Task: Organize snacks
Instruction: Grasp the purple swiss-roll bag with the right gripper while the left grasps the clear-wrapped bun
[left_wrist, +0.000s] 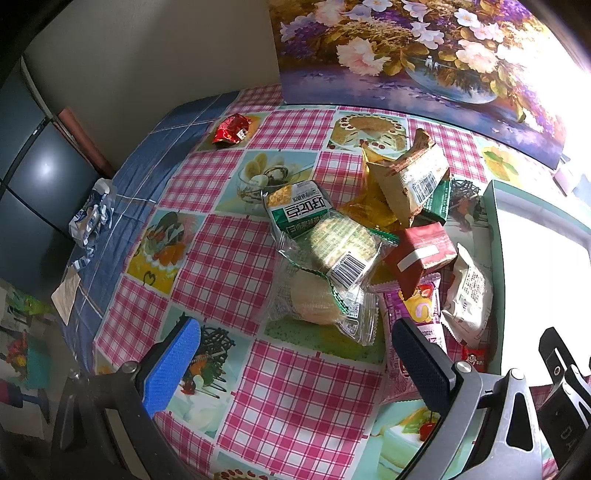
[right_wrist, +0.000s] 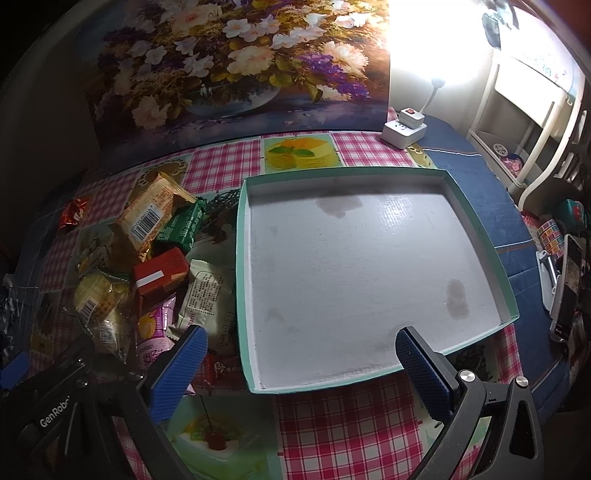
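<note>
A pile of snack packets lies on the checked tablecloth: a green-and-clear cracker pack (left_wrist: 325, 236), a red box (left_wrist: 421, 254), a tan packet (left_wrist: 410, 177), a white packet (left_wrist: 469, 295) and a purple packet (left_wrist: 413, 325). The pile also shows in the right wrist view, with the red box (right_wrist: 159, 280) left of an empty teal-rimmed tray (right_wrist: 242, 258). My left gripper (left_wrist: 291, 362) is open and empty, just in front of the pile. My right gripper (right_wrist: 301, 365) is open and empty over the tray's near edge.
A small red packet (left_wrist: 231, 129) lies apart at the far left. A blue-and-white wrapper (left_wrist: 90, 218) sits near the table's left edge. A flower painting (right_wrist: 236, 62) leans at the back. A white power strip (right_wrist: 404, 129) and lamp stand at the back right.
</note>
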